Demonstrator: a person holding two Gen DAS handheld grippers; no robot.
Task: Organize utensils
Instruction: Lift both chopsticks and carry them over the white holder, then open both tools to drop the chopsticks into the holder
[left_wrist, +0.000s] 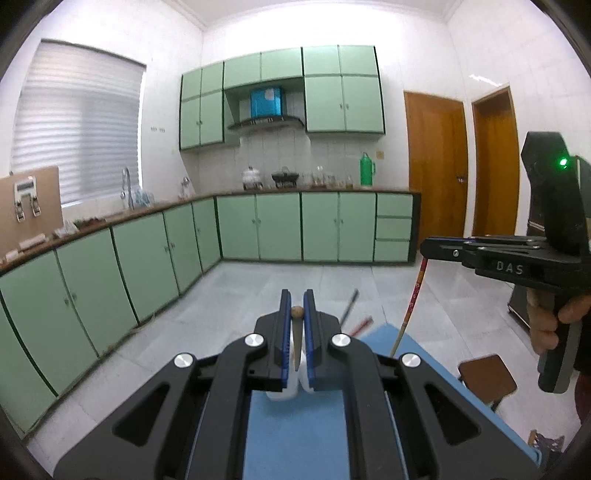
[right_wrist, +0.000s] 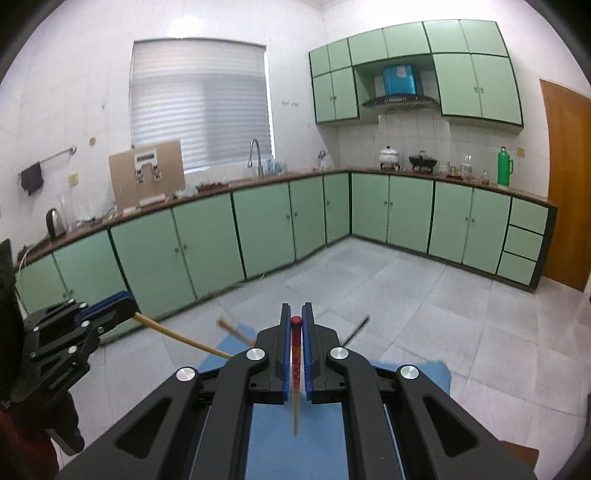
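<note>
Left gripper (left_wrist: 297, 314): closed on a plain wooden chopstick (right_wrist: 177, 336), pinched near its blunt top; the pale shaft is seen hanging down over the blue table (left_wrist: 295, 435).
Right gripper (right_wrist: 296, 321): closed on a red-topped chopstick (right_wrist: 296, 363), patterned red above, bare wood below, tip pointing down.
Progress: two chopsticks are judged picked up, one per claw, both lifted clear of the table; placement is not yet done.
Left to do: a dark chopstick (right_wrist: 356, 328) and a reddish one (right_wrist: 231, 329), blurred, are seen at the table's far edge.
Beyond: green cabinets (left_wrist: 280, 225) are seen across the tiled floor.
</note>
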